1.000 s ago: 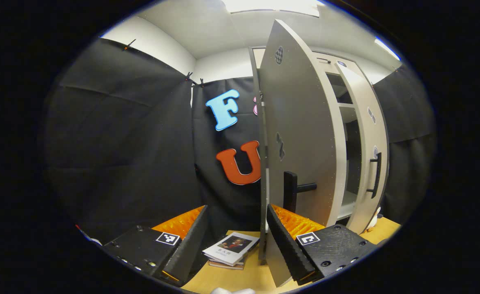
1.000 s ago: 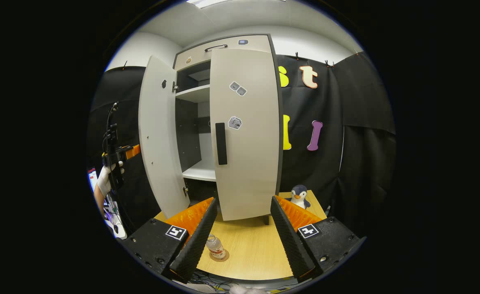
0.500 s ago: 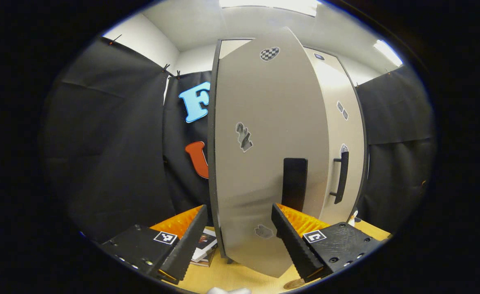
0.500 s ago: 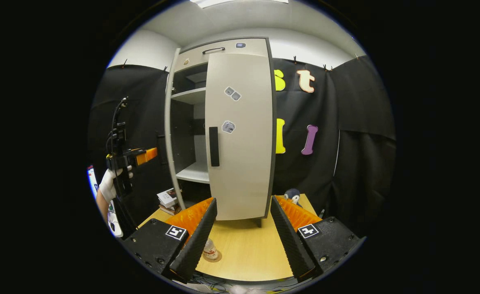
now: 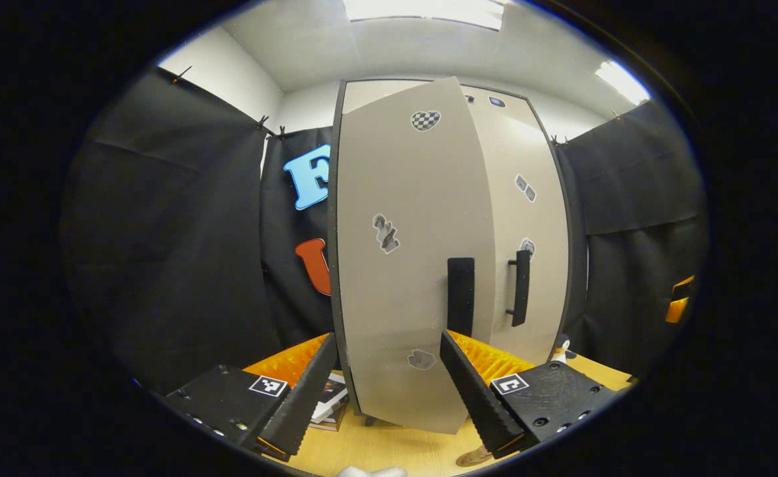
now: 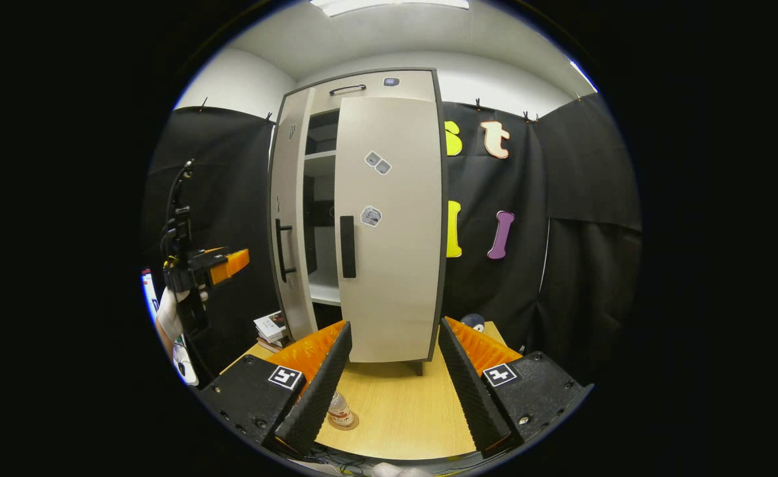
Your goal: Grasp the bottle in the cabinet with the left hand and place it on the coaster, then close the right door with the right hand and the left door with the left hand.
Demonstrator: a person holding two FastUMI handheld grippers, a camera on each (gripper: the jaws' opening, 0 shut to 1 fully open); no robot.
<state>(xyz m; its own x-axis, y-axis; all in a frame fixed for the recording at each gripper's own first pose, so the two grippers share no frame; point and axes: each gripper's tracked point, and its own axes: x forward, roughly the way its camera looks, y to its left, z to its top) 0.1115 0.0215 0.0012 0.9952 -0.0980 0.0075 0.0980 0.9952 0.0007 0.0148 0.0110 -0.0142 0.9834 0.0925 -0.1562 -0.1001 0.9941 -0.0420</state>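
The clear bottle (image 6: 339, 409) stands upright on the round coaster (image 6: 347, 421) on the wooden table, just beside my right gripper's (image 6: 389, 391) left finger. That gripper is open and holds nothing, well back from the cabinet. The right door (image 6: 389, 225) lies flush with the cabinet. The left door (image 6: 289, 225) stands ajar, and a narrow gap shows the shelves. My left gripper (image 5: 389, 391) is open and faces the left door (image 5: 402, 265) from close by, below its black handle (image 5: 460, 295). A gloved hand holds the left gripper (image 6: 211, 265) left of the cabinet.
A small stack of books (image 6: 269, 328) lies on the table by the cabinet's left foot. A toy penguin (image 6: 473, 321) sits at the right rear of the table (image 6: 395, 411). The right door's handle (image 5: 520, 288) sticks out beside the left door's.
The left door has swung from wide open to nearly shut, and the left gripper has followed it round. The right gripper and the bottle have barely moved.
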